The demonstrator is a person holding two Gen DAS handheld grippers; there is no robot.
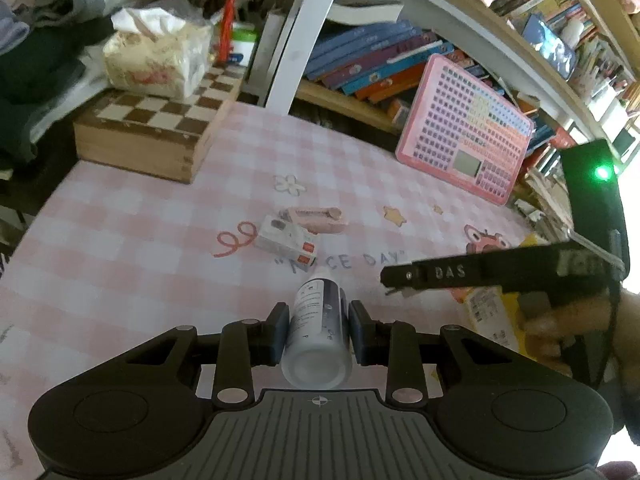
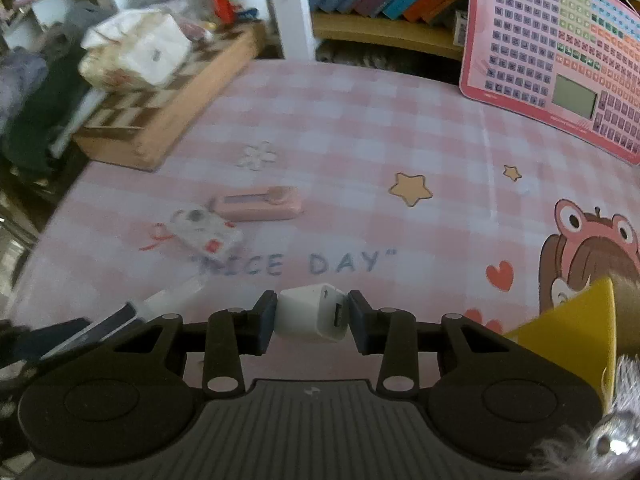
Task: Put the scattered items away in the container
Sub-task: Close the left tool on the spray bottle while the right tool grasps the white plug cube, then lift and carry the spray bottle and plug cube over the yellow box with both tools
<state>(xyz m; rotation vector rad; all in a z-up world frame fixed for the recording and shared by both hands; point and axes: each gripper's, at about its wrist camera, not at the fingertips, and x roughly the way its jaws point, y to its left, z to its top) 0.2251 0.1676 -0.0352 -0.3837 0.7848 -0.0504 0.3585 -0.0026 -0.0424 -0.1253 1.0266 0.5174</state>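
Note:
In the left wrist view my left gripper (image 1: 319, 307) is shut on a white bottle (image 1: 316, 336) with a dark label, its base toward the camera, above the pink checked mat (image 1: 120, 240). Beyond it lie a small white box (image 1: 286, 240) and a pink flat item (image 1: 316, 218). My right gripper (image 1: 390, 280) shows side-on at the right, over a yellow container (image 1: 486, 312). In the right wrist view my right gripper (image 2: 312, 298) is shut on a white charger cube (image 2: 310, 314). The yellow container (image 2: 572, 332) sits at the lower right. The white box (image 2: 204, 232) and pink item (image 2: 258, 202) lie ahead.
A wooden chessboard box (image 1: 152, 128) with a tissue pack (image 1: 156, 60) on it stands at the back left. A pink button tablet (image 1: 468, 128) leans on the bookshelf (image 1: 372, 60) at the back right. A person's hand (image 1: 560, 324) holds the right gripper.

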